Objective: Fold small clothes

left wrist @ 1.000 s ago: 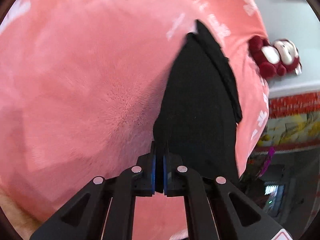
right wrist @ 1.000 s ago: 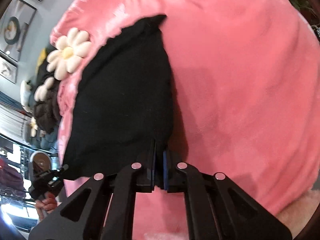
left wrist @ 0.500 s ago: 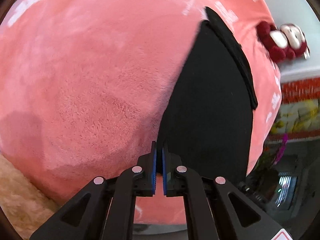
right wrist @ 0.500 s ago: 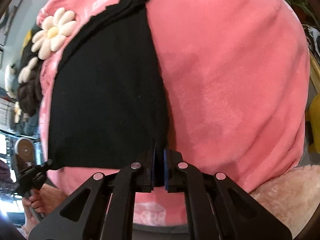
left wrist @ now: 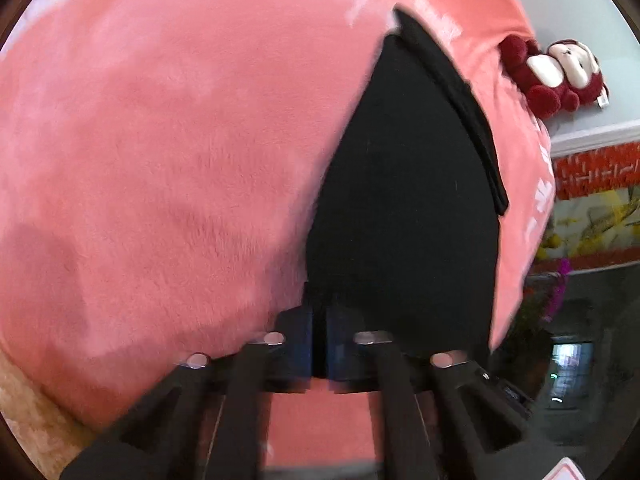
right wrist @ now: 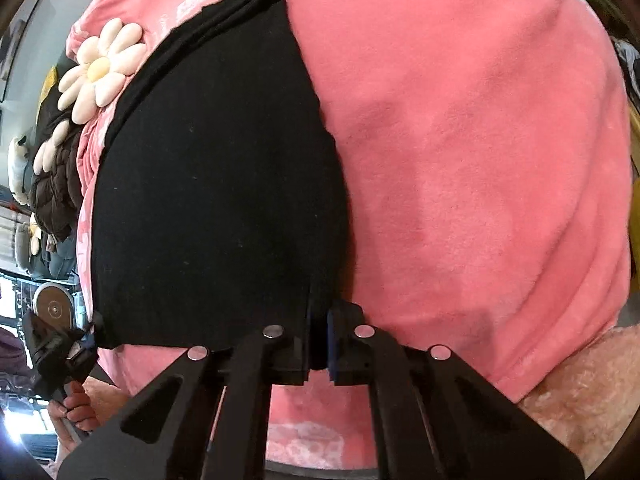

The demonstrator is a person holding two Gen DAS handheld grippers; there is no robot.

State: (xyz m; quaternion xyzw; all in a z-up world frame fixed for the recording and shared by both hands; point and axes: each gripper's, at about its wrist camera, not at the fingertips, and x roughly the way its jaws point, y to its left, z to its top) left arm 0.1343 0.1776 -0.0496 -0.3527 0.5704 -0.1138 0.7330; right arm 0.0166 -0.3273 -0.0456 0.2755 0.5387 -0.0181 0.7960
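Note:
A black garment lies spread on a pink plush blanket. My left gripper is shut on the garment's near left corner. In the right wrist view the same black garment stretches away over the blanket, and my right gripper is shut on its near right corner. The left gripper also shows there at the lower left, on the other near corner. The near edge is pulled taut between the two grippers.
A cream flower cushion and a dark brown plush lie at the blanket's far left. A dark red plush toy sits beyond the blanket on the right. Beige fuzzy rug lies below the blanket's edge.
Both grippers have pulled the garment's near edge back toward the blanket's near edge, drawing the cloth flatter and wider. Both stay shut on it.

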